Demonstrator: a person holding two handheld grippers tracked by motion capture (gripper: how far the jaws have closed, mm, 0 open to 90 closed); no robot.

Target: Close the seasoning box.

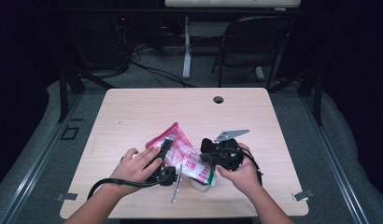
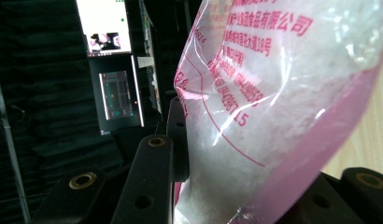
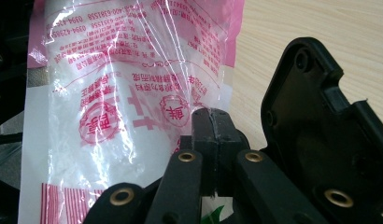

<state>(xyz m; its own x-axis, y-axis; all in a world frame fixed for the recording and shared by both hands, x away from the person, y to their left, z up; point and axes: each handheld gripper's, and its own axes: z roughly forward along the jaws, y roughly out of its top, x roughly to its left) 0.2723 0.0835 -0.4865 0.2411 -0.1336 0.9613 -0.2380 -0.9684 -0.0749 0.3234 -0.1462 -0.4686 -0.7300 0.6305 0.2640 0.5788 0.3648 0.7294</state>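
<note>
The right gripper (image 3: 210,154), jaws pressed together, is nipping the edge of the pink-printed plastic bag (image 1: 182,154) above the tabletop (image 1: 133,112) while the left gripper (image 2: 236,182) is clamping its other side.

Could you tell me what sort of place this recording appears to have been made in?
Probably a lab or recording studio rather than a home: a bare wooden table stands among dark curtains, with cables across the floor, a folding chair behind, and lit monitors nearby.
</note>
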